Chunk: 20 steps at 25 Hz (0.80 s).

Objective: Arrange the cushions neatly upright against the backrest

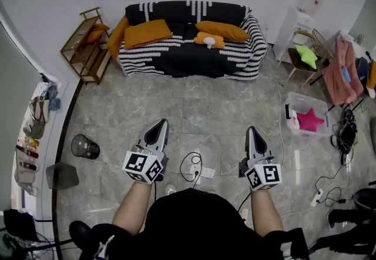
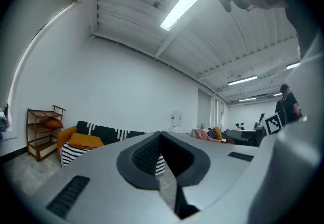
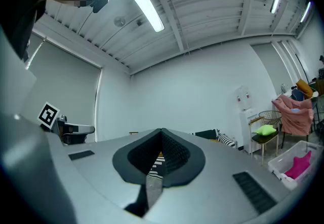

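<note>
A black sofa with white stripes (image 1: 188, 53) stands against the far wall. Several orange cushions lie on it: one leans at the left arm (image 1: 117, 36), one lies flat on the left seat (image 1: 147, 33), one lies at the right (image 1: 222, 30), and a small one with a white patch (image 1: 209, 40) sits in the middle. My left gripper (image 1: 159, 126) and right gripper (image 1: 253, 132) are held level over the floor, far short of the sofa, both shut and empty. In the left gripper view the sofa (image 2: 96, 134) and a flat orange cushion (image 2: 85, 140) show past the jaws.
A wooden shelf (image 1: 87, 44) stands left of the sofa. A chair with a green cushion (image 1: 305, 56) and a clear bin holding a pink star (image 1: 308, 115) are at the right. A power strip and cables (image 1: 197, 171) lie on the floor between my grippers; a black bin (image 1: 84, 147) is at the left.
</note>
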Tool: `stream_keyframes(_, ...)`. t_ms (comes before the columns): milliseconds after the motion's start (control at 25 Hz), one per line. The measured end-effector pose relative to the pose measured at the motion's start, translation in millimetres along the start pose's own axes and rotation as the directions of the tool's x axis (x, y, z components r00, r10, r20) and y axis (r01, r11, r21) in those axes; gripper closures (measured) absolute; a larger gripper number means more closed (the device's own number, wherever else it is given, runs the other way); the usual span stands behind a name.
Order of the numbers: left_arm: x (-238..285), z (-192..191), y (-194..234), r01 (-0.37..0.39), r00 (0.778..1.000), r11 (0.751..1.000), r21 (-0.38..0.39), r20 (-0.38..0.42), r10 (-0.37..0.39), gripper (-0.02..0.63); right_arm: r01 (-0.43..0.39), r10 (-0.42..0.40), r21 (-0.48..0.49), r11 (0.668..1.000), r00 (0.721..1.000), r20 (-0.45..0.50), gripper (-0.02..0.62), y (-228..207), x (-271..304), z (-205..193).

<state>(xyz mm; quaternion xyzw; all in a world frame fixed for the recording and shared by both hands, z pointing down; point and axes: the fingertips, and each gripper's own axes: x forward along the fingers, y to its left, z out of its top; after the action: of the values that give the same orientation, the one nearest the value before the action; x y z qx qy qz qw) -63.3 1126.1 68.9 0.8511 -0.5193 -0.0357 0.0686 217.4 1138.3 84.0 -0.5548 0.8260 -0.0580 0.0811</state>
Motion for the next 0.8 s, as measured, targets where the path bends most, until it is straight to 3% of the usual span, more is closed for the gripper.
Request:
stream_keyframes(640,24,-11,-31,0.032,0.999,0.998,0.056,-0.030,-0.031,0.588,-0.027,0.027,-0.006,1.000,0.999,-0.030,0.568,-17,11,-2)
stream_keyframes(720,25,-12,-35,0.037,0.999,0.998,0.058,-0.025,-0.035,0.588,-0.016,0.015,-0.041,0.999,0.999,-0.037,0.568,-18,9,-5)
stream_keyframes(800,24,-5,-39,0.022,0.999,0.998,0.060,0.035,-0.024,0.586,0.007,-0.011,-0.120,0.993,0.999,-0.034,0.565,-20,4,-4)
